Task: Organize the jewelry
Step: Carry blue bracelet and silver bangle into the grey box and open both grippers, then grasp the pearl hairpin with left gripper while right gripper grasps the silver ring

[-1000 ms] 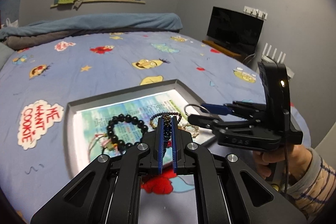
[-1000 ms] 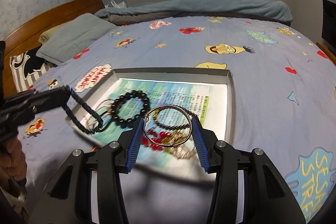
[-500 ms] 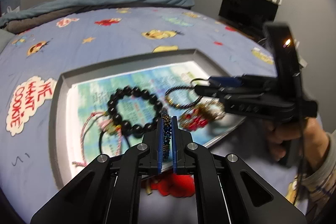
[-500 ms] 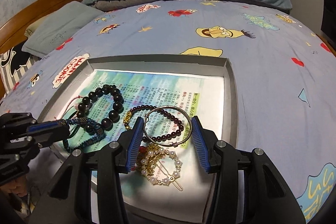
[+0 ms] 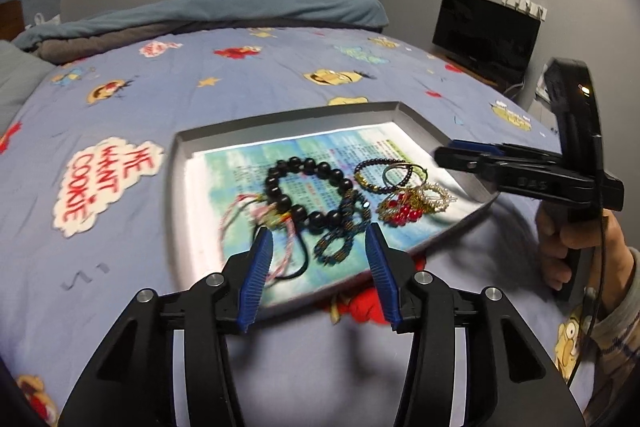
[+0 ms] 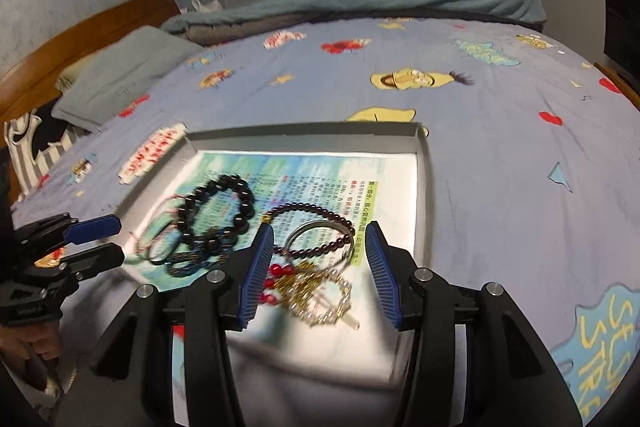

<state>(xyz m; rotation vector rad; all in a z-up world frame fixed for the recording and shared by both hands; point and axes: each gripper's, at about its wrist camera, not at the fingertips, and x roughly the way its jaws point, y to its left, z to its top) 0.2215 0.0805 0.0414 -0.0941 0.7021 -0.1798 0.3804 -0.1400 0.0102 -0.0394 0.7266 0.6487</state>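
Left gripper (image 5: 318,259) jaws opening, blue braided bracelet (image 5: 340,227) released flat in tray (image 5: 188,147); right gripper (image 6: 316,263) spread around silver bangle (image 6: 320,239), apparently not pinching; lift clear without snagging black bead bracelet (image 5: 308,191).

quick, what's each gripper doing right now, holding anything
Left gripper: jaws opening, nothing gripped; blue braided bracelet lies in the tray.
Right gripper: open, holding nothing.

Cord bracelets (image 5: 256,227) blurred (strands indistinct).
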